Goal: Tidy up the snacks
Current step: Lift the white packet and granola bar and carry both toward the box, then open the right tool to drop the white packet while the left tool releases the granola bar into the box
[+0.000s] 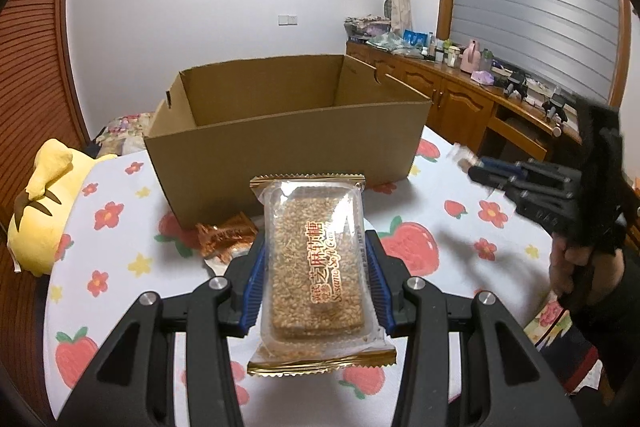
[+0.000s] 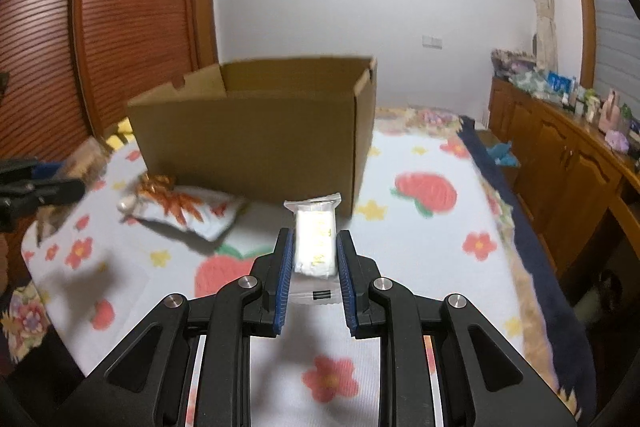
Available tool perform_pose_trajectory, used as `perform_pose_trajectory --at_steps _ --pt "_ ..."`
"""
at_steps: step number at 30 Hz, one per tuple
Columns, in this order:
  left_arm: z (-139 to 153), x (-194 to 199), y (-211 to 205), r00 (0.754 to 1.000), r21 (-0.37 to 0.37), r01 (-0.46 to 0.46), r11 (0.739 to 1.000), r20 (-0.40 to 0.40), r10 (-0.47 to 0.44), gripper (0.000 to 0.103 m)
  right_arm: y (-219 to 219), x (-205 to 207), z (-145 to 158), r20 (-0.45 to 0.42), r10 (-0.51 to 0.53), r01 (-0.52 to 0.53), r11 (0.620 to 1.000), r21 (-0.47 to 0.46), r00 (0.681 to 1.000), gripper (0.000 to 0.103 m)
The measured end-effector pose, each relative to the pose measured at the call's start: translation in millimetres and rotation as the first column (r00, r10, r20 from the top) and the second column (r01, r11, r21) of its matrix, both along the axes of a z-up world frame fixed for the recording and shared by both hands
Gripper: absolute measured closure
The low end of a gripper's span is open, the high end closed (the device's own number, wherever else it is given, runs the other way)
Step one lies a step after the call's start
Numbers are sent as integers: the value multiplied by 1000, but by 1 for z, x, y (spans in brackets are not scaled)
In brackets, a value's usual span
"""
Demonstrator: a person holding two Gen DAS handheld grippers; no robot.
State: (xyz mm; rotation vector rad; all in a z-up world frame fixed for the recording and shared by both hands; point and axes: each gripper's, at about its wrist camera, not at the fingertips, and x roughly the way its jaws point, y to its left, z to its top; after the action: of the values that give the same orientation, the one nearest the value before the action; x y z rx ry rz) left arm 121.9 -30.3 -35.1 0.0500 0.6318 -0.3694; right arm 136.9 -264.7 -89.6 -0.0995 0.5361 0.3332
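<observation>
Left gripper [image 1: 316,267] clamps clear-wrapped sesame bar [image 1: 316,251]; right gripper [image 2: 314,263] clamps small white packet [image 2: 315,243]. Carry both level over open brown cardboard box [image 1: 280,151] rim w/o squeezing, then release inside.

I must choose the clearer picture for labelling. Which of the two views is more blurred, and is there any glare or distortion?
Right wrist view: more blurred; the cardboard box edges smear, and the white snack pack is overexposed, its print hard to read. Left wrist view: sharper; the sesame candy pack label is readable, only the right gripper is smeared. Both views: fisheye bending near the edges.
</observation>
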Motion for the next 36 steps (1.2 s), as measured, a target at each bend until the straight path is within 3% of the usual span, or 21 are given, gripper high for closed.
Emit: perform_pose_trajectory --at_steps 6,13,23,27,29,36 --pt "13 15 9 999 4 -19 1000 26 18 58 17 11 41 58 61 -61 998 4 996 83" --pt "26 43 20 998 5 -40 999 49 40 58 46 52 73 85 122 -120 992 -30 989 83" --pt "39 80 29 996 12 -64 998 70 63 58 63 109 63 2 115 -115 992 -43 993 82" --pt "45 94 29 995 11 -58 998 82 56 58 63 118 59 -15 117 -118 992 -48 993 82" --pt "48 102 28 995 5 -51 999 82 50 58 63 120 58 -9 113 -113 992 -52 994 74" --pt "54 136 25 996 3 -44 999 71 44 58 57 123 58 -10 119 -119 992 -30 993 72"
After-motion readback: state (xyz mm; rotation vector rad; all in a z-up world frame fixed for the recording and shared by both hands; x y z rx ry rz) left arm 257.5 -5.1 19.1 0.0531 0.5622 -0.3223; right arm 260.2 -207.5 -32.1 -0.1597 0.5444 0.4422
